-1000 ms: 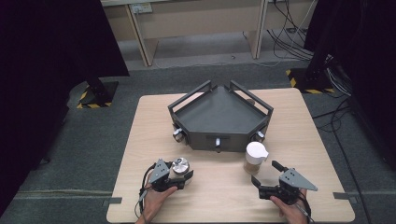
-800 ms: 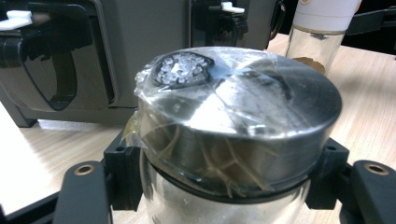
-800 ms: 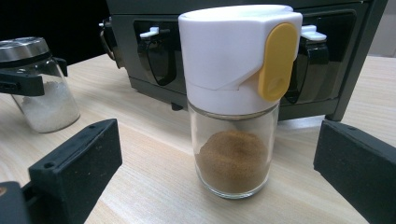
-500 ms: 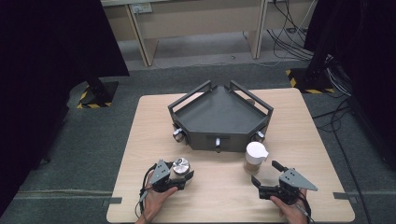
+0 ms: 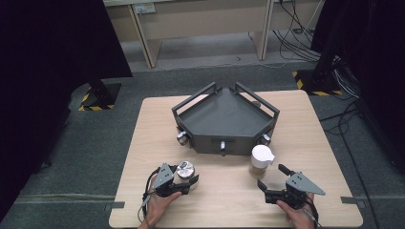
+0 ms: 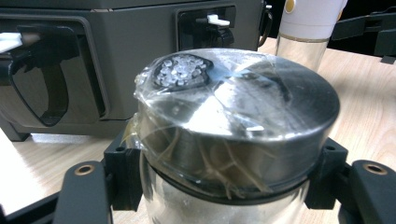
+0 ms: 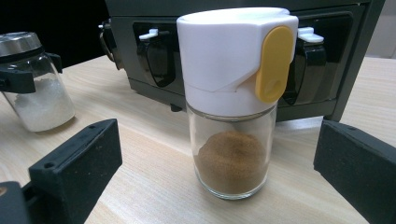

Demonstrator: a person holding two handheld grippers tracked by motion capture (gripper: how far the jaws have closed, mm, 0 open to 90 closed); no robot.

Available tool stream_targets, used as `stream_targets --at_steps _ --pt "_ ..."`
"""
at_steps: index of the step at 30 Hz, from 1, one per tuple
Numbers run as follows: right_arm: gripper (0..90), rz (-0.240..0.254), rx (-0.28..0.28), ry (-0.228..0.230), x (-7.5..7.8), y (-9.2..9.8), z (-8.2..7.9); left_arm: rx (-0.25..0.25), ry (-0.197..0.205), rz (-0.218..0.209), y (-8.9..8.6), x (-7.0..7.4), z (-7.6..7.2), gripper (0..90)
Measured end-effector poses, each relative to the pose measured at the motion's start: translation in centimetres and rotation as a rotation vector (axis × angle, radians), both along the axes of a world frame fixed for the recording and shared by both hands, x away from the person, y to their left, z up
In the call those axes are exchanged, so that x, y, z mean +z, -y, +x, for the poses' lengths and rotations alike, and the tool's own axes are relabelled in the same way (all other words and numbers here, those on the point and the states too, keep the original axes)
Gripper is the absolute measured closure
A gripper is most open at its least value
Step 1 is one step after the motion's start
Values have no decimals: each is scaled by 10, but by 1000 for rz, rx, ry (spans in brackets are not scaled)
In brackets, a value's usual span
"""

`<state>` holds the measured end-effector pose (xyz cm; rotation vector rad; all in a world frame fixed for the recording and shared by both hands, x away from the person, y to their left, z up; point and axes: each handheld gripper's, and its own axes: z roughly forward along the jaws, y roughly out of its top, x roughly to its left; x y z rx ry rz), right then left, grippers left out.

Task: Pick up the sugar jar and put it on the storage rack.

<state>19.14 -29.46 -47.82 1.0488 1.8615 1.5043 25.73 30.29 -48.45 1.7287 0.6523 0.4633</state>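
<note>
The salt jar (image 5: 185,171) with the steel lid stands on the table (image 5: 229,200) near its front edge, at about seven o'clock from the dark grey tray (image 5: 224,117). The left gripper (image 5: 187,183) is clamped around it just under the lid, both black pads pressed against the glass; the left gripper view shows clear film stretched over the lid and its shaker holes. The spice jar (image 5: 261,161) with the white cap and yellow tab stands at about five o'clock from the tray, close to its front wall. The right gripper (image 5: 270,183) sits just short of that jar, at its six o'clock, with its jaws spread wide and nothing held; in the right gripper view the jar stands between and beyond the two pads, touching neither.

The step in hand looks like lifting the salt jar. To do it well, I would keep the squeeze steady, since glass and film are slippery, and raise it straight up, keeping it upright. The grip sits high, so any tilt could let the jar swing.
</note>
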Motion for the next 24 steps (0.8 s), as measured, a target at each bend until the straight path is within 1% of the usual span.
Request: stream_targets --at_steps 16,21,24 --pt "12 1 -4 2 0 0 0 -14 0 5 -3 12 5 308" --pt "12 1 -4 2 0 0 0 -19 4 6 -2 19 8 308" --pt "12 1 -6 3 0 0 0 -22 6 10 -1 26 10 308"
